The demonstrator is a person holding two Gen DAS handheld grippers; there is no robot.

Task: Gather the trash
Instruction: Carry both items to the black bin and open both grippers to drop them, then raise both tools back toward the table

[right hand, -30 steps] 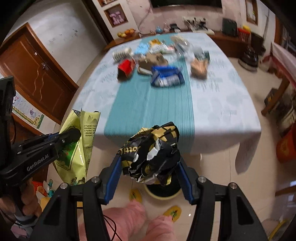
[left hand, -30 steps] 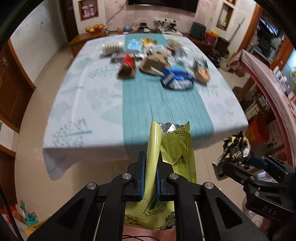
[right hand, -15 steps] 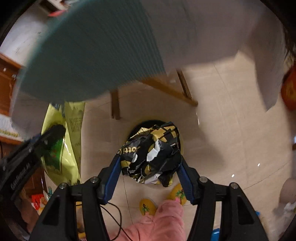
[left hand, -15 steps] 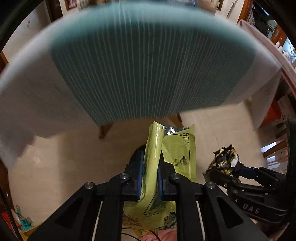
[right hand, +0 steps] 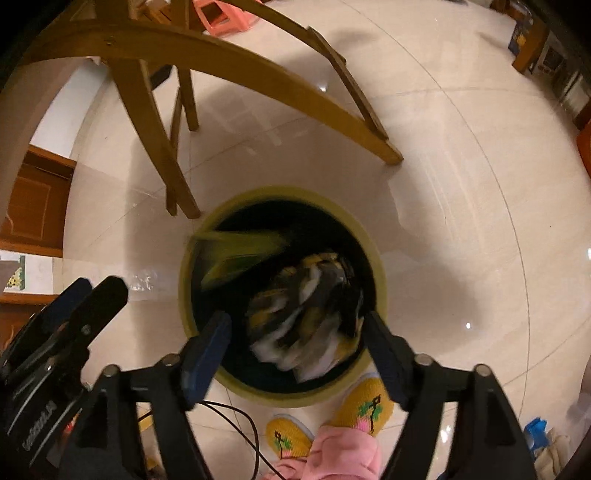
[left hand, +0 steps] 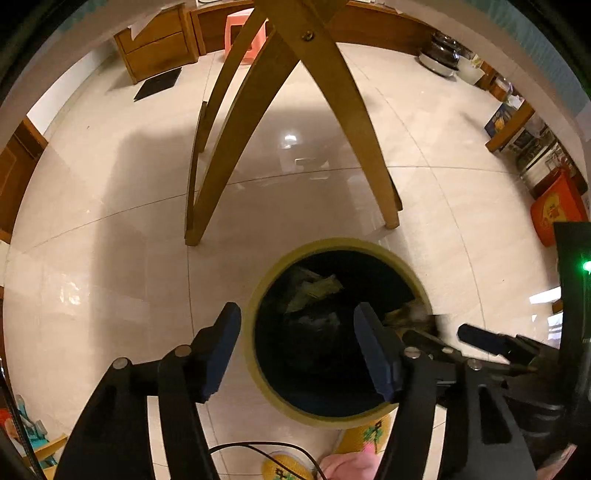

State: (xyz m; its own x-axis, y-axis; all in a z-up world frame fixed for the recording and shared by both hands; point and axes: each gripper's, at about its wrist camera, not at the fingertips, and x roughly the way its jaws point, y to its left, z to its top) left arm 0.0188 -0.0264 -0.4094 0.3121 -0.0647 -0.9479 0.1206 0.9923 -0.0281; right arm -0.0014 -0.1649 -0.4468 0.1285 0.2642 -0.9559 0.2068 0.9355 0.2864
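A round bin (left hand: 258, 291) with a yellow-green rim and black liner stands on the tiled floor. My left gripper (left hand: 297, 347) hangs right above its mouth, its jaws opening with nothing between them. The yellow-green snack bag (left hand: 314, 290) lies inside the bin and shows as a blur (right hand: 240, 251) in the right wrist view. My right gripper (right hand: 295, 350) is over the same bin (right hand: 280, 395), its jaws opening. The crumpled black-and-gold wrapper (right hand: 306, 321) drops loose and blurred between them. Each gripper shows in the other's view: the right gripper (left hand: 443, 328) and the left gripper (right hand: 99, 291).
Wooden table legs (left hand: 369, 147) stand just beyond the bin. A person's yellow slippers (right hand: 364, 406) and pink trouser legs (right hand: 343, 450) are at its near side, beside a black cable (right hand: 251, 424). A pink stool (right hand: 221, 16) and an orange box (left hand: 557, 210) sit further off.
Both grippers dropped from table height to just above the bin. The left one let go of the yellow-green bag, now in the bin. The right one released the black-and-gold wrapper, which is falling.
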